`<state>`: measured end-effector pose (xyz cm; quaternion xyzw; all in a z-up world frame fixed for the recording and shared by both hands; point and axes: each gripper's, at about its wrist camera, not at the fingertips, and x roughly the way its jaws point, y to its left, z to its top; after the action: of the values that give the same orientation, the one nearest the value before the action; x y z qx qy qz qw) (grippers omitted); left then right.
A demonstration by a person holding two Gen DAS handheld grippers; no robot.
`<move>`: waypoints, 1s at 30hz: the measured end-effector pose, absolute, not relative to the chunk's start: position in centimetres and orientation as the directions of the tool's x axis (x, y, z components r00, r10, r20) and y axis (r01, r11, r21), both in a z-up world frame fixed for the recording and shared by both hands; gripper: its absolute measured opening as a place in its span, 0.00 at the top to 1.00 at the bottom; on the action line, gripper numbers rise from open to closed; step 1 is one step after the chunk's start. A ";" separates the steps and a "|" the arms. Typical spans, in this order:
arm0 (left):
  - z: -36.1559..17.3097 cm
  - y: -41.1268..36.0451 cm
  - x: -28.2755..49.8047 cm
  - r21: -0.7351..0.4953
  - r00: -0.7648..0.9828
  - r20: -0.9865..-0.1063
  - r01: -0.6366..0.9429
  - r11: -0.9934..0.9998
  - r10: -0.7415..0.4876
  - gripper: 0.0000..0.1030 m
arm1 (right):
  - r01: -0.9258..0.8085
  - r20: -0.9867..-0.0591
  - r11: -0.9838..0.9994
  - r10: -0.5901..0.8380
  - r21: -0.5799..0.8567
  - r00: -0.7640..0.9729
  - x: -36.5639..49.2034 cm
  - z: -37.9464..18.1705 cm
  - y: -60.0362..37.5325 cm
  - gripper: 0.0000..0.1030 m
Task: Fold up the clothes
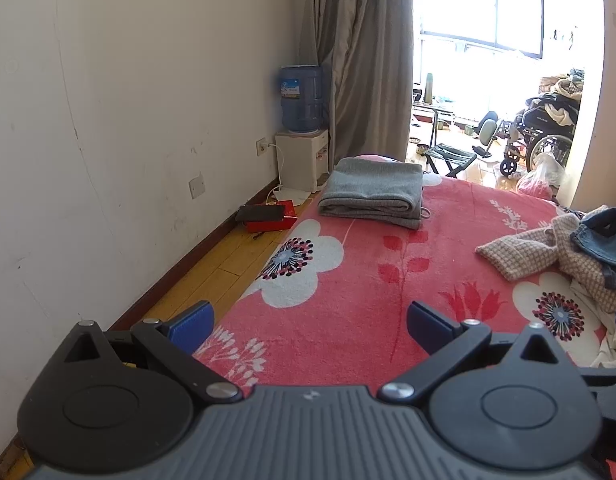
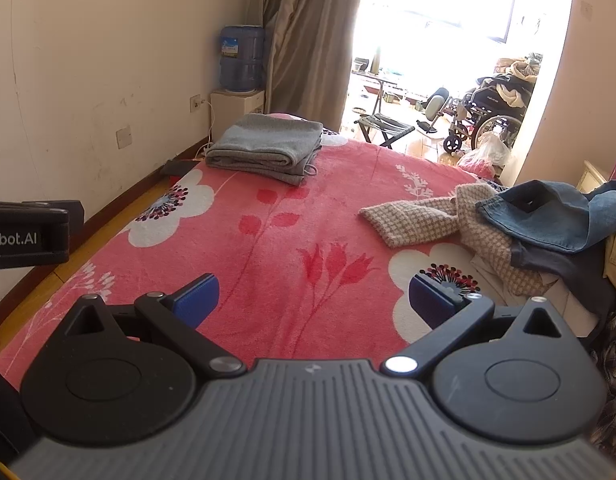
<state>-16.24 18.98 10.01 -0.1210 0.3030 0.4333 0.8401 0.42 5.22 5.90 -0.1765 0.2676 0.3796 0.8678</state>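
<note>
A folded grey garment [image 1: 373,192] [image 2: 266,147] lies at the far left corner of the bed. A loose pile sits at the right side: a beige checked garment [image 1: 547,250] [image 2: 439,220] with blue denim [image 1: 605,240] [image 2: 559,220] on top of it. My left gripper [image 1: 309,326] hovers open over the pink floral blanket [image 1: 347,280], nothing between its blue pads. My right gripper [image 2: 313,300] is open too, empty, just left of the pile. The left gripper's body [image 2: 28,234] shows at the left edge of the right wrist view.
The bed's left edge drops to a wooden floor strip [image 1: 212,276] along the white wall. A water dispenser [image 1: 302,136] and a red box [image 1: 272,220] stand on that side. Beyond the bed are a curtain [image 1: 359,60], a folding stool [image 1: 447,158] and a wheelchair [image 1: 535,140].
</note>
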 end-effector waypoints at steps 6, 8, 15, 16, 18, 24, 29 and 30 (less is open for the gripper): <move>10.0 19.0 -16.2 0.060 0.439 -0.618 -0.801 0.595 0.653 0.00 | -0.753 -0.599 0.651 0.565 -0.099 0.567 0.5 5.9 5.2 0.01; 10.1 19.1 -16.2 0.061 0.438 -0.618 -0.801 0.595 0.653 0.00 | -0.753 -0.601 0.650 0.564 -0.099 0.566 0.5 5.9 5.2 0.01; 10.0 19.0 -16.1 0.061 0.435 -0.618 -0.804 0.592 0.655 0.00 | -0.754 -0.603 0.650 0.564 -0.098 0.565 0.4 5.8 5.3 0.01; 10.0 19.0 -16.1 0.061 0.435 -0.618 -0.804 0.592 0.655 0.00 | -0.754 -0.602 0.650 0.564 -0.099 0.565 0.4 5.8 5.3 0.01; 9.9 18.9 -16.1 0.061 0.435 -0.618 -0.804 0.592 0.655 0.00 | -0.754 -0.603 0.649 0.563 -0.100 0.565 0.3 5.8 5.3 0.01; 9.9 19.0 -16.2 0.062 0.435 -0.616 -0.804 0.591 0.656 0.00 | -0.753 -0.604 0.651 0.563 -0.098 0.565 0.3 5.8 5.2 0.01; 9.9 19.0 -16.2 0.063 0.433 -0.618 -0.805 0.590 0.656 0.00 | -0.752 -0.604 0.651 0.562 -0.099 0.565 0.3 5.8 5.2 0.01; 9.9 19.0 -16.2 0.063 0.432 -0.618 -0.805 0.590 0.656 0.00 | -0.752 -0.604 0.651 0.561 -0.099 0.565 0.2 5.7 5.3 0.01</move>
<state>-16.23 18.95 9.91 -0.1215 0.3060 0.4362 0.8375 0.21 5.32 5.74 -0.1759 0.2717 0.3788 0.8671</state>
